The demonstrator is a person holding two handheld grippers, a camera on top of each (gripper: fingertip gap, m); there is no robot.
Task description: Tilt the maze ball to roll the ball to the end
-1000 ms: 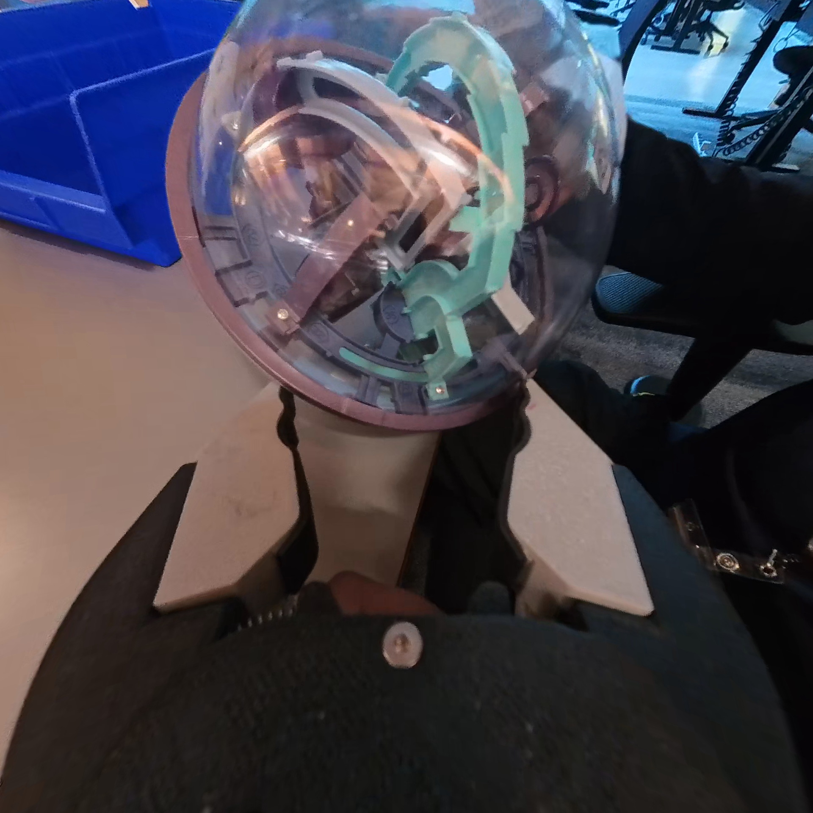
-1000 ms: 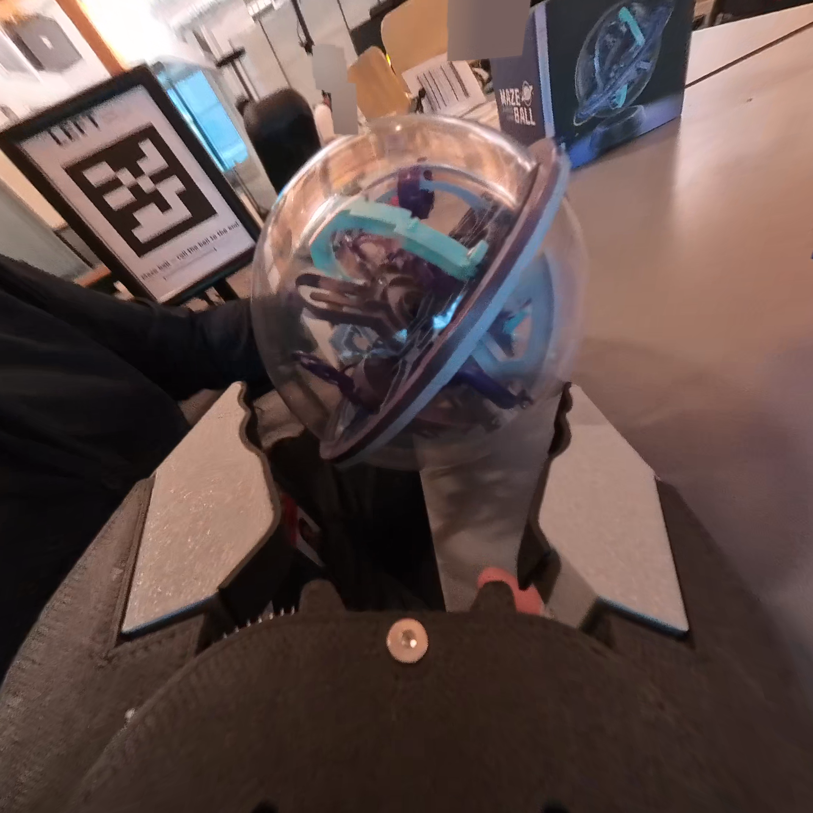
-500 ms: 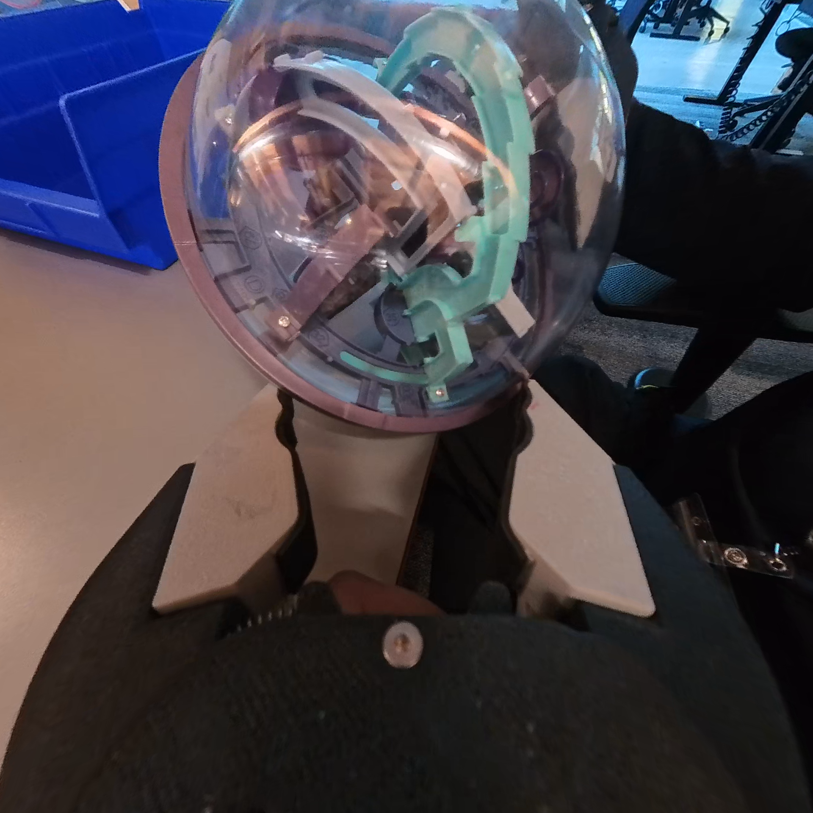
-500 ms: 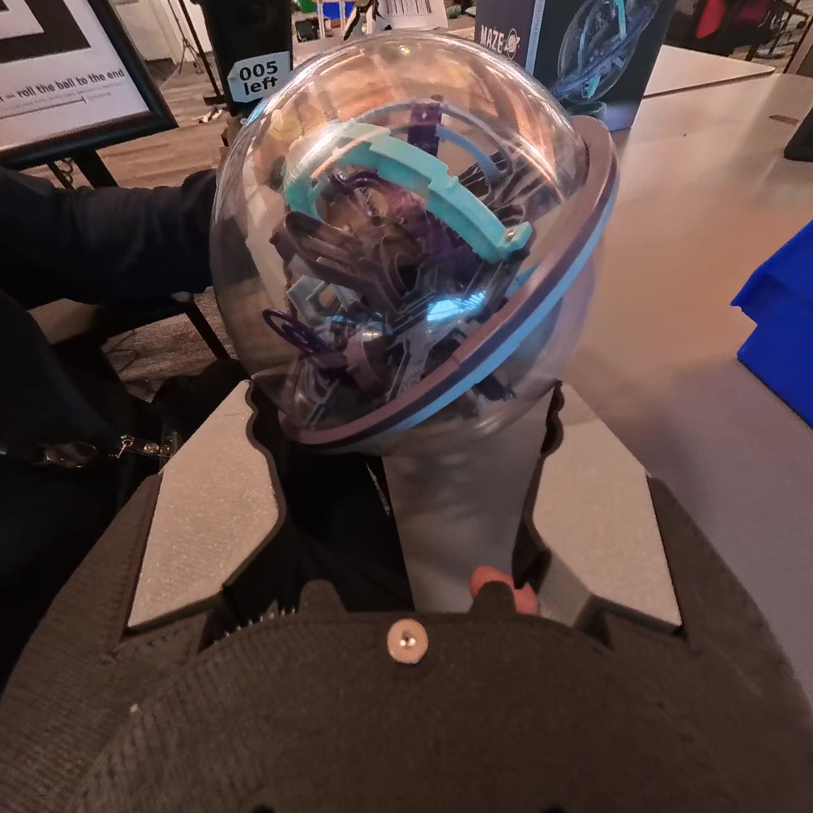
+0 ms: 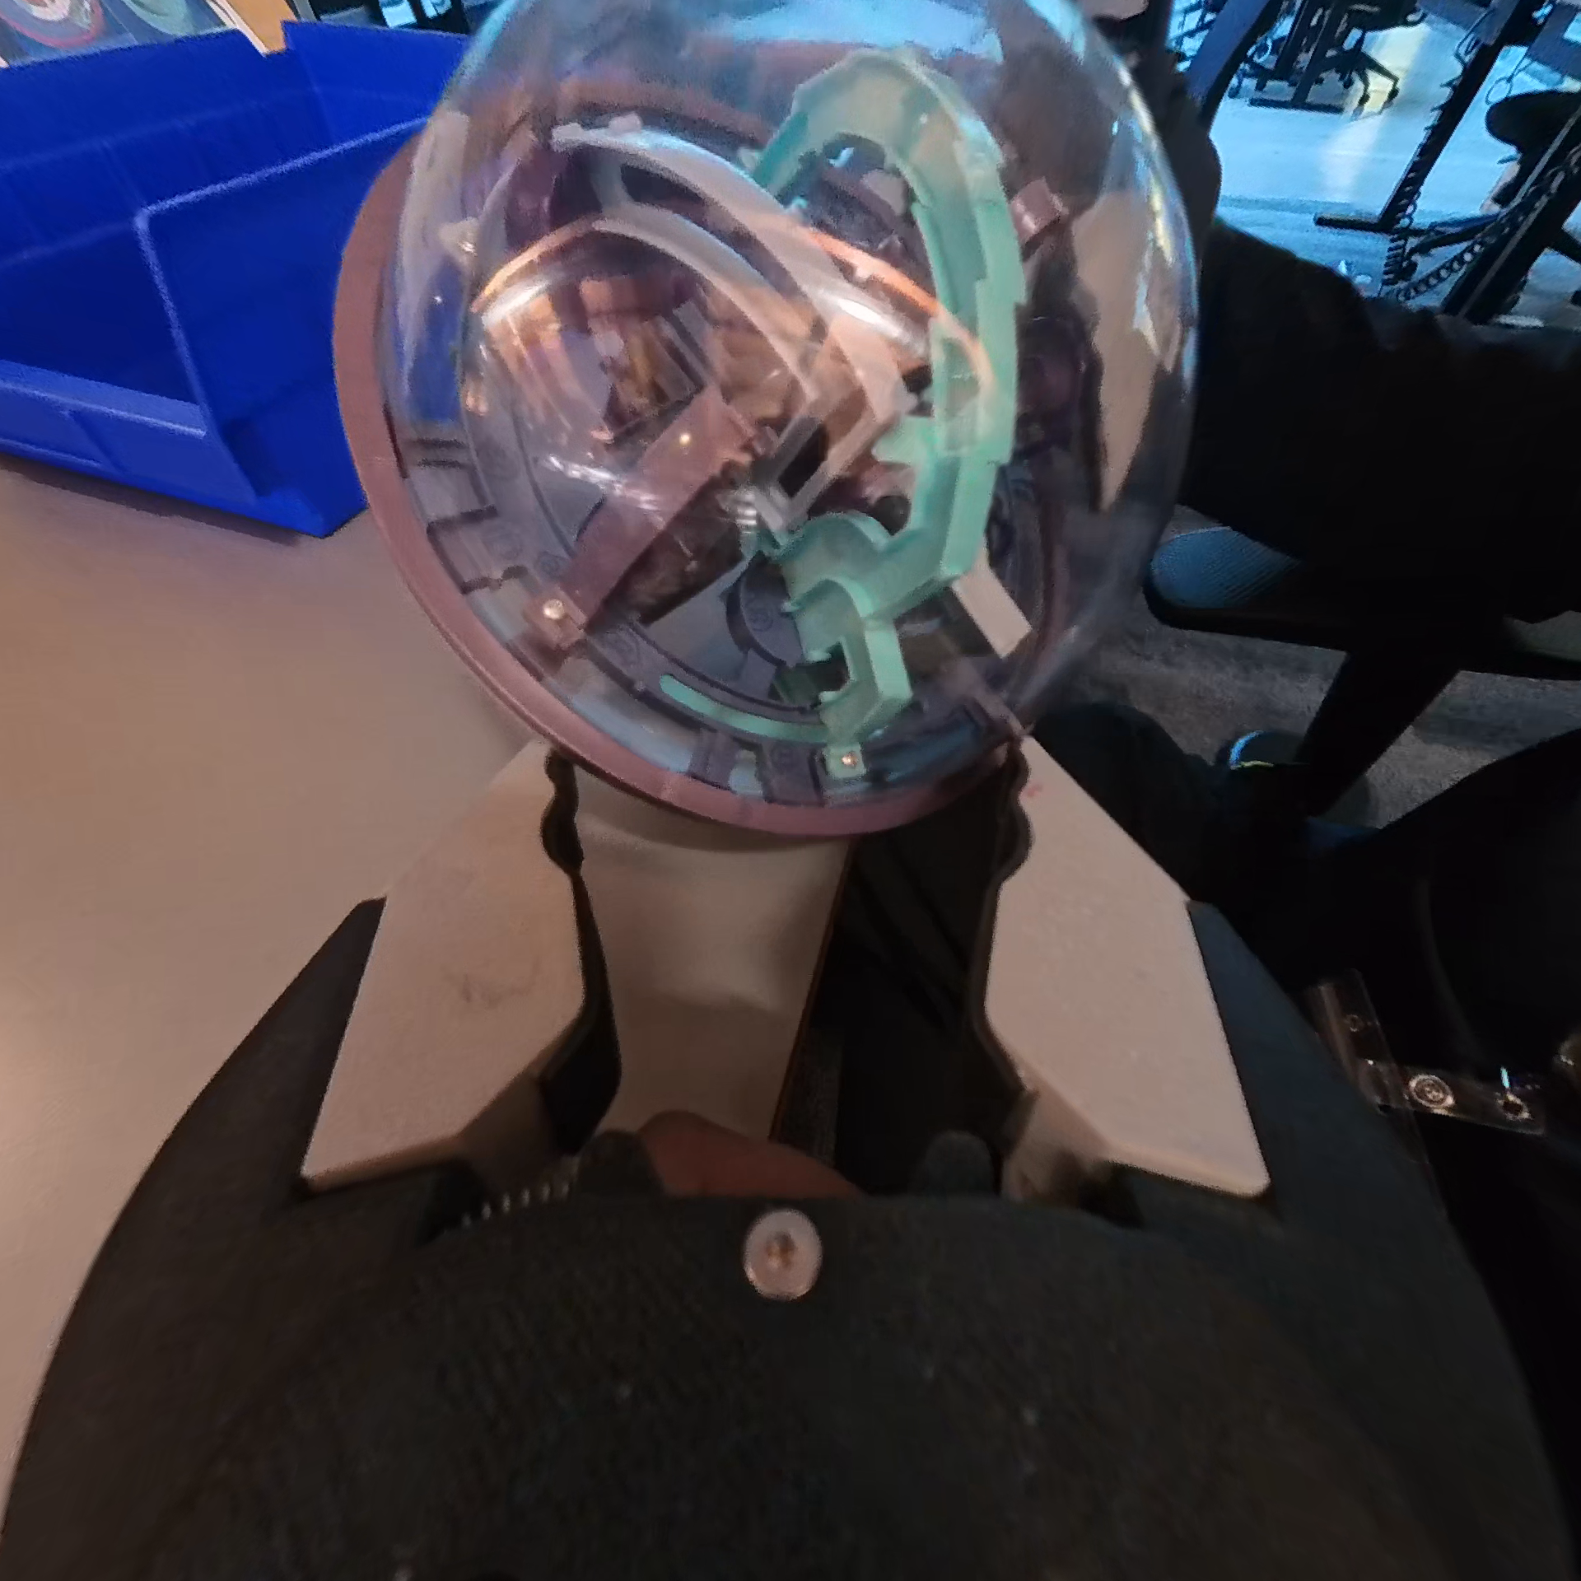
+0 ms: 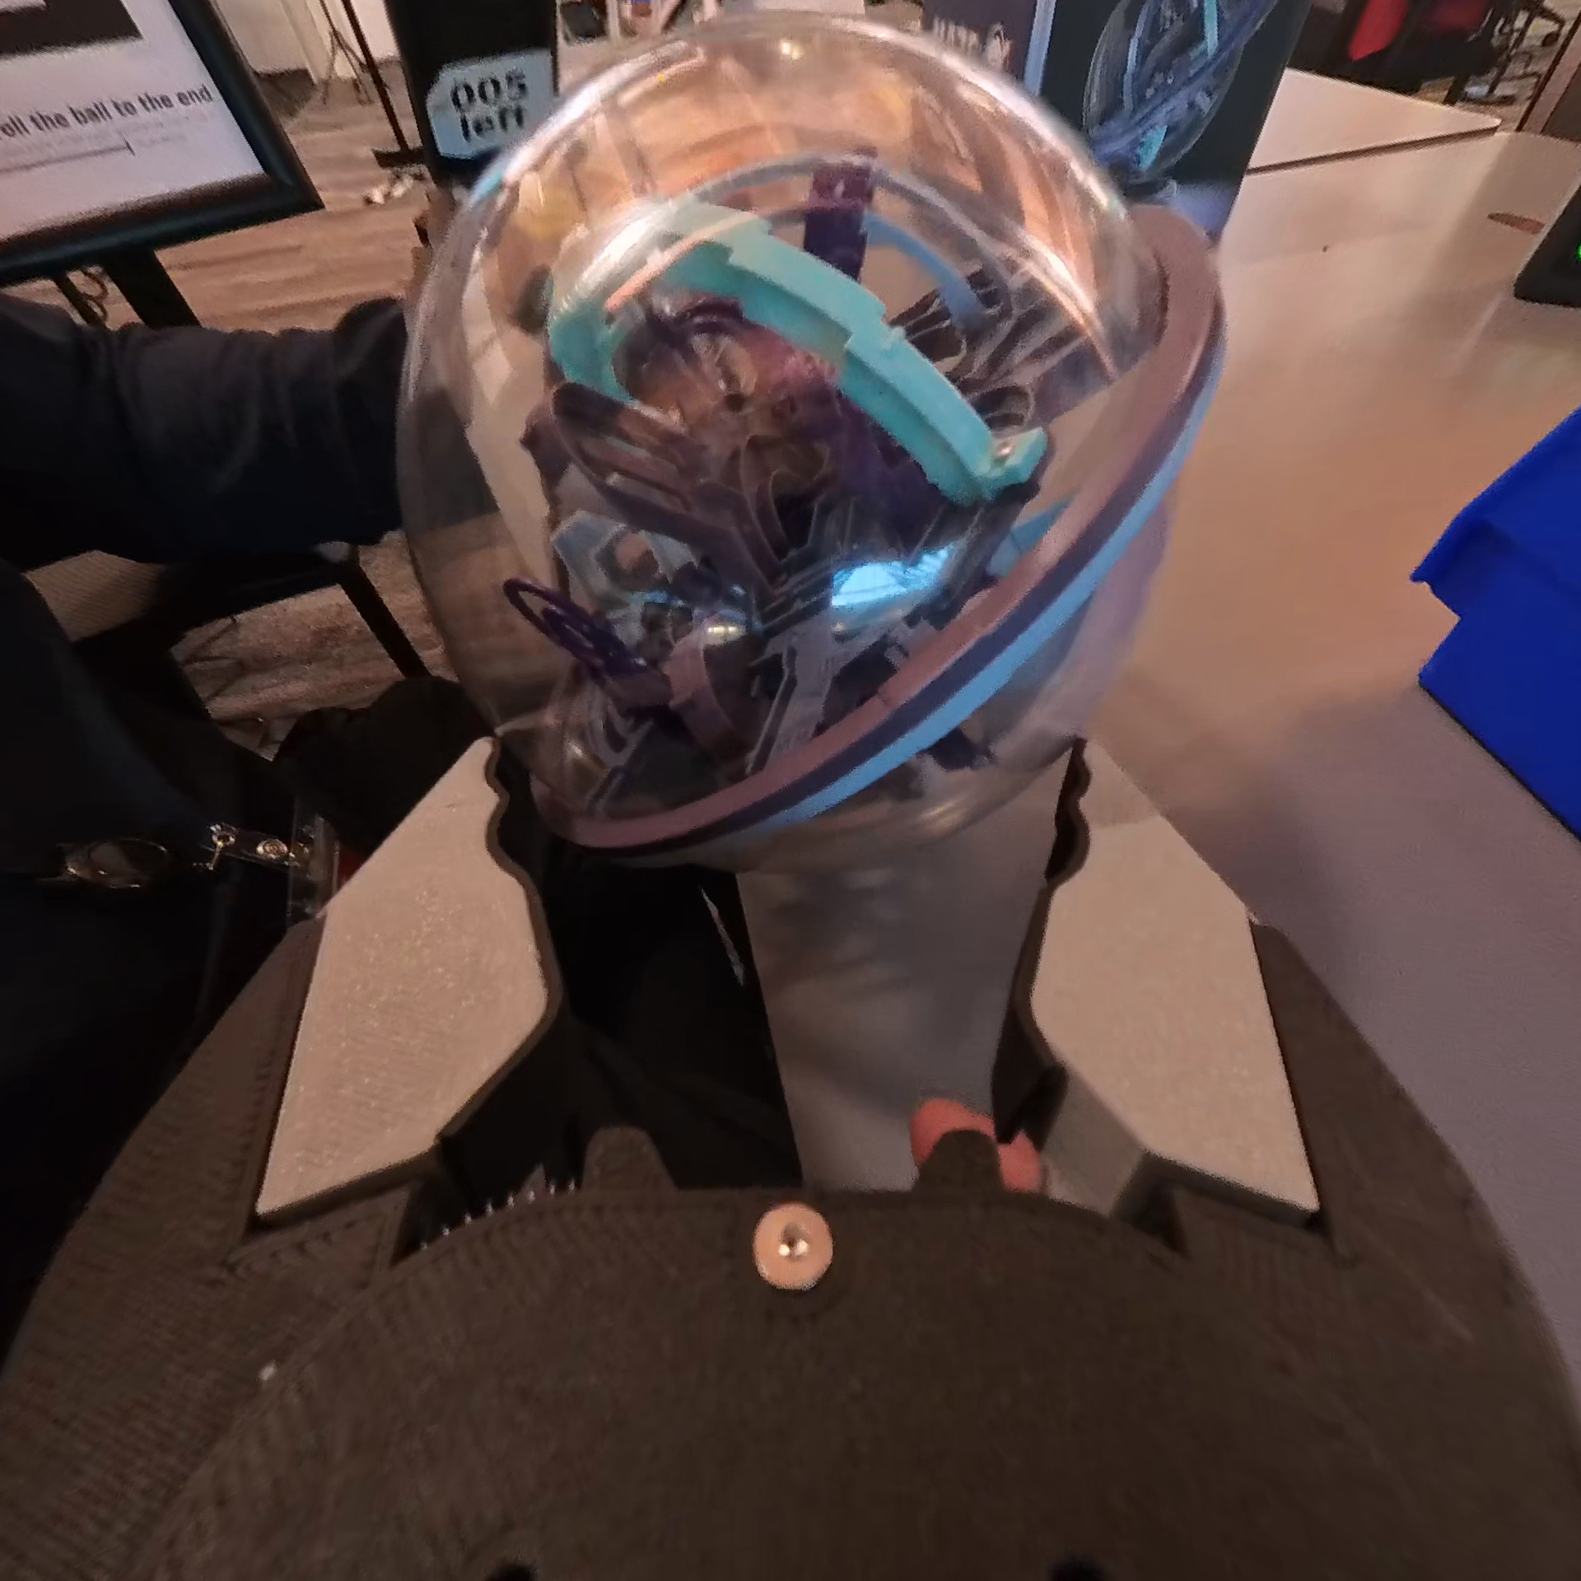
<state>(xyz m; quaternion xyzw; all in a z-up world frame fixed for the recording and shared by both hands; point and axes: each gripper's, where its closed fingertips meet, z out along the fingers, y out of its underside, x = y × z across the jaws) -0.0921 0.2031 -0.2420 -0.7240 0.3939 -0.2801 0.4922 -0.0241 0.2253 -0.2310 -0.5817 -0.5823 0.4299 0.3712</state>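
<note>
The maze ball [image 5: 770, 428] sits straight ahead of both pairs of tongs, lifted clear of the desk [image 5: 171, 770] and pressed between them from opposite sides. Its equator ring [image 6: 1069, 616] runs on a slant across the right tongs [image 6: 783, 787], low on their left and high on their right. So the sphere is already tipped, and either hand is equally near for the next tilt.

The left tongs [image 5: 783, 770] stand wide apart, with the lower curve of the sphere resting against the tips of both fingers. The right tongs are spread just as wide, cradling the sphere in the same way. Neither pair closes around it; each only braces it.

The small rolling ball cannot be picked out among the teal track [image 5: 924, 342] and purple tracks, so progress cannot be judged.
</note>
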